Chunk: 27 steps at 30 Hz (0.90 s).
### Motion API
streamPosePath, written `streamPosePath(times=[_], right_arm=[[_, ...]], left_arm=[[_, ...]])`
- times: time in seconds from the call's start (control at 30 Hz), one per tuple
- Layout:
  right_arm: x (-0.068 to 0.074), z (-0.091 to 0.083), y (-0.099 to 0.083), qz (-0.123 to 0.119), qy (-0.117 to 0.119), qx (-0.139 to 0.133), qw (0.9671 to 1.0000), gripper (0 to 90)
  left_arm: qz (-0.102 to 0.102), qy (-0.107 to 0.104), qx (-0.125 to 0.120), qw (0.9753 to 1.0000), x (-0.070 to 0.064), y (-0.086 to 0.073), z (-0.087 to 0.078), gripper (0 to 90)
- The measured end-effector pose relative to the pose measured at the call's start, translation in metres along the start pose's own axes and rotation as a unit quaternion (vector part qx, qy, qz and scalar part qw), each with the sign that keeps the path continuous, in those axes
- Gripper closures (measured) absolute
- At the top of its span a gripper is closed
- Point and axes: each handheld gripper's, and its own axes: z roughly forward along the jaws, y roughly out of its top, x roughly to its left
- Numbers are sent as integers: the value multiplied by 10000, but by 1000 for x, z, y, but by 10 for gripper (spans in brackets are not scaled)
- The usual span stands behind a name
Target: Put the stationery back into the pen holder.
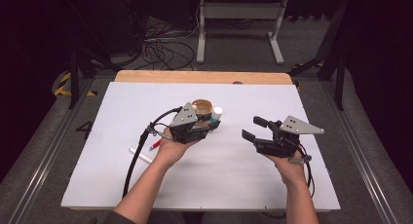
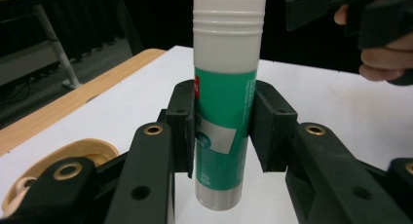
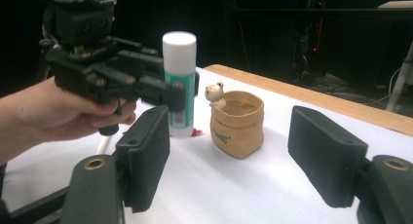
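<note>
1. Black jaws of the left gripper (image 2: 221, 131) fill the foreground of its own view, and they're pinched onto the glue stick (image 2: 225, 102), one pad pressed to each side of the green label.
2. Glue stick is upright, white cap on top, its base on or just above the white table (image 2: 331, 107); which of the two I cannot tell.
3. From the high view, the left gripper (image 1: 213, 121) sits just beside the tan cup (image 1: 201, 107), with the glue stick (image 1: 216, 112) right next to that cup's rim.
4. Over in the right gripper view, the glue stick (image 3: 179, 83) stands close beside the tan cup (image 3: 237, 130), a little bag-shaped pot with a small bear figure (image 3: 215, 94) peeking over its edge.
5. Right gripper (image 1: 254, 128) is held off to the side of the cup, well apart from it, its jaws spread wide and holding nothing.
6. White pen (image 1: 141, 157) lies on the table on the far side of the left hand (image 1: 170, 148) from the cup, with a small red thing (image 1: 155, 144) near it.
</note>
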Motion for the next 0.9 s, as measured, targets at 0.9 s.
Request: streamPosePath(times=[0.9], right_arm=[[-9, -19, -7, 36, -300, -154, 9994, 253]], left_arm=[[-730, 642, -635, 9932, 41, -2, 11, 656]])
